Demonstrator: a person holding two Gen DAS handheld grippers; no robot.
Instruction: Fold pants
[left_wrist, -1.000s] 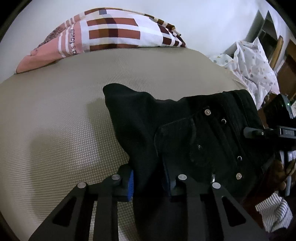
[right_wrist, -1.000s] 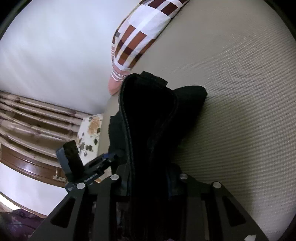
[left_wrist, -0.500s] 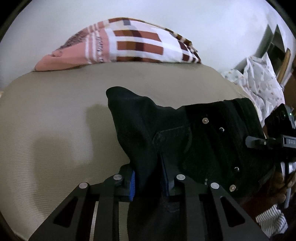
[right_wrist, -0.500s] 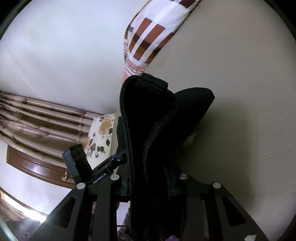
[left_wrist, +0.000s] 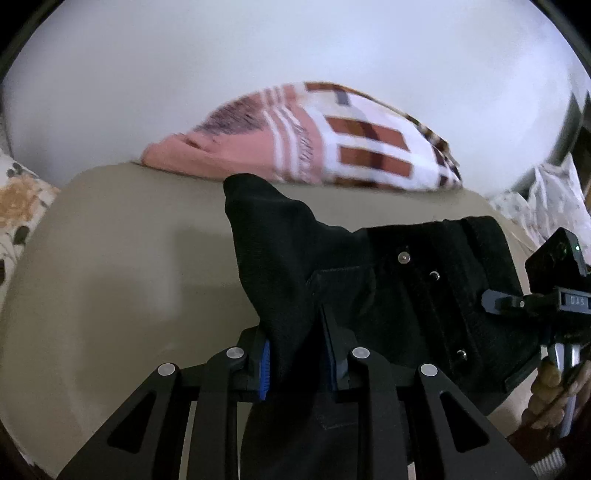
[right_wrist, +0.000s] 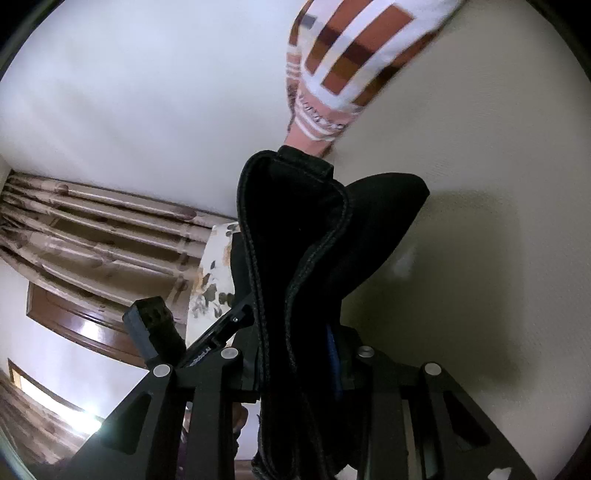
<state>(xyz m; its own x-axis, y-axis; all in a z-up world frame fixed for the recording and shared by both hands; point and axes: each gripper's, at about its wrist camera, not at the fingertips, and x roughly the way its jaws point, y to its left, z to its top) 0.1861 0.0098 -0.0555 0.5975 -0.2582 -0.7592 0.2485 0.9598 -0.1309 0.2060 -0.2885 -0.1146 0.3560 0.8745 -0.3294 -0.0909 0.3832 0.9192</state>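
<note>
Black pants (left_wrist: 402, 291) with metal rivets hang stretched between both grippers above a beige mattress (left_wrist: 122, 266). My left gripper (left_wrist: 295, 354) is shut on a bunched fold of the fabric, whose free corner sticks up ahead of the fingers. In the right wrist view, my right gripper (right_wrist: 295, 350) is shut on the thick stitched waistband of the pants (right_wrist: 295, 229), which rises upright in front of the camera. The right gripper's body (left_wrist: 554, 295) shows at the right edge of the left wrist view, with a hand under it.
A pink, white and brown checked blanket (left_wrist: 332, 140) lies folded at the far edge of the mattress against a white wall. Dotted white cloth (left_wrist: 546, 195) sits at the right. A floral pillow (right_wrist: 214, 273) and a wooden headboard (right_wrist: 92, 229) lie left.
Both grippers have carried the pants toward the checked blanket and a little higher. The views tilted up, showing more wall. Both grips held.
</note>
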